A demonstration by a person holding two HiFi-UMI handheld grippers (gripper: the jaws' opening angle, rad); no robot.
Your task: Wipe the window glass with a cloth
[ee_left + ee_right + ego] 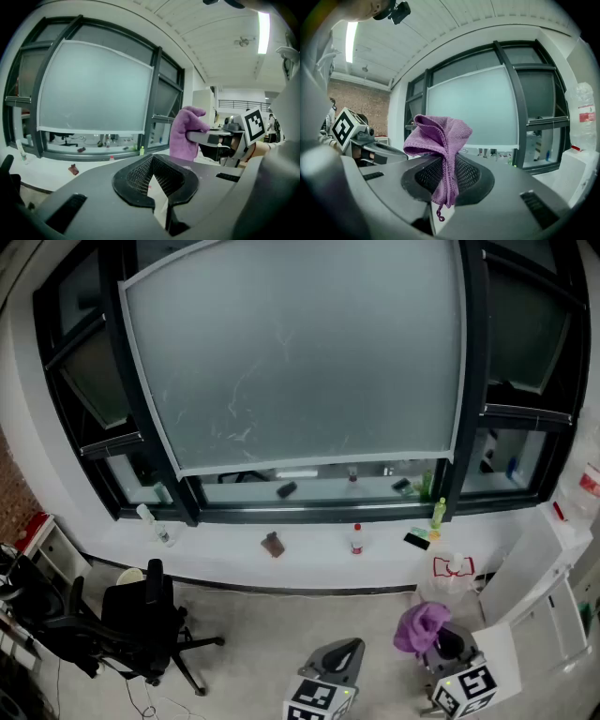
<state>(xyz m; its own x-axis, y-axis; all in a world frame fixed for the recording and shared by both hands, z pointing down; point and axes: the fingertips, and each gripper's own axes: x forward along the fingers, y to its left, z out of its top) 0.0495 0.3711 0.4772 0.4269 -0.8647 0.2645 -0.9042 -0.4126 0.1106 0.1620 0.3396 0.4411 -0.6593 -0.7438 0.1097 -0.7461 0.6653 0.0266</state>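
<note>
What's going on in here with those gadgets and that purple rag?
Two hand-held tools face a large window from some way back. The right tool is clamped on a bunched purple cloth, which it holds up toward the window glass. The left tool is shut with nothing in it. The cloth is not yet on the glass, so the wiping hasn't begun.

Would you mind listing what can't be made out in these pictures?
Head view: the left gripper and right gripper are cut off by the bottom edge.
Right gripper view: the purple cloth hides where the jaws clamp it.
Head view: the brown item on the sill is too small to identify.
Head view: streaks on the window glass; which side they lie on is unclear.
</note>
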